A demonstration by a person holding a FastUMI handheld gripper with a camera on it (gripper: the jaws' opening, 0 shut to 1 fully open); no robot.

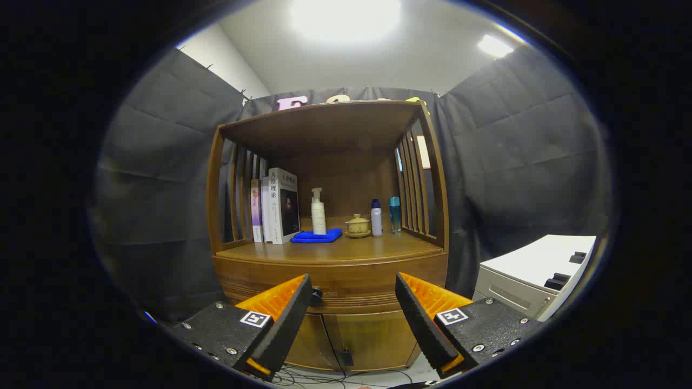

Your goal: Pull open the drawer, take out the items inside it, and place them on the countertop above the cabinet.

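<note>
Wooden cabinet (pixel 330 270), drawer (pixel 346 281) closed, gripper (pixel 354 294) (fingers apart) facing it

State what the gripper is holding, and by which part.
Nothing. The gripper hangs with jaws wide apart, short of the closed brown wooden cabinet drawer, touching nothing.

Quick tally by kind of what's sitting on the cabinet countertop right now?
Books: 3
Pump bottle: 1
Other bottles, white one and blue one: 2
Blue cloth: 1
Lidded tea bowl: 1
Total: 8
The gripper hangs in front of the drawer, jaws open with nothing between them.
</note>
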